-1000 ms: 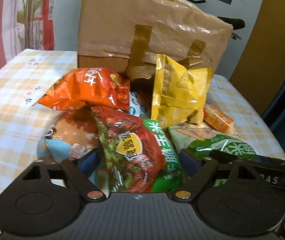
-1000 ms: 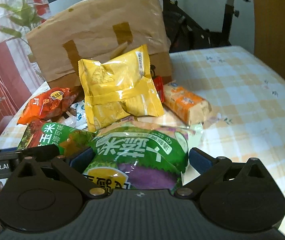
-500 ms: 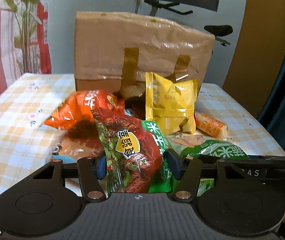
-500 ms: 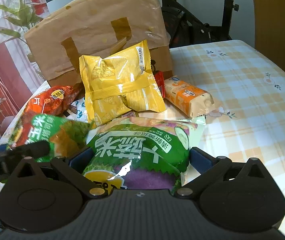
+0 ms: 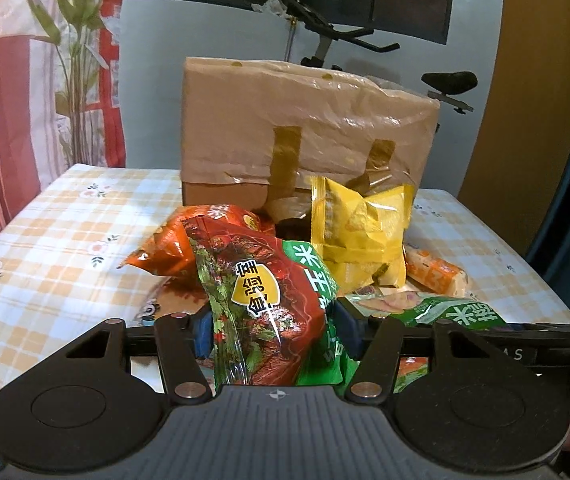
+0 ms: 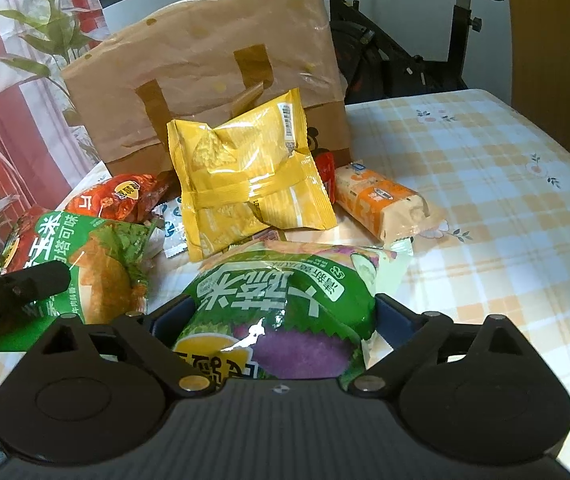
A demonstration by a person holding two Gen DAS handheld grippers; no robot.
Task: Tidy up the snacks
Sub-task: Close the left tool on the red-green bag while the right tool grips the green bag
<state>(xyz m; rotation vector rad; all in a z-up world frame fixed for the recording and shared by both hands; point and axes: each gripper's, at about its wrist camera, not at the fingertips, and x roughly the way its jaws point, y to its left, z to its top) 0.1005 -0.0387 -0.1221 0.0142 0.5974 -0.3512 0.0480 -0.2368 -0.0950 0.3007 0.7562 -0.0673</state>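
Gripping a red and green snack bag (image 5: 273,304) between its blue pads, the left gripper (image 5: 271,328) has its jaws pressed in on both sides of the packet, which stands upright and looks lifted clear of the checked tablecloth (image 5: 57,240). The right gripper (image 6: 273,320) is closed likewise on a green and purple snack bag (image 6: 285,304), whose far end seems to lie against the cloth; whether it is fully off the table I cannot tell. Between and behind the two sits the pile: a yellow packet (image 6: 245,184) propped upright against a big brown paper bag (image 6: 213,72) with taped handles, an orange bag (image 6: 117,196) to its left, a small white sachet (image 6: 173,224) just beside it, and an orange and cream wrapped bar (image 6: 385,204) lying on the cloth to its right. From the right wrist view, the left gripper's red and green bag shows at the left edge. An exercise bike (image 5: 365,48) stands behind the table.
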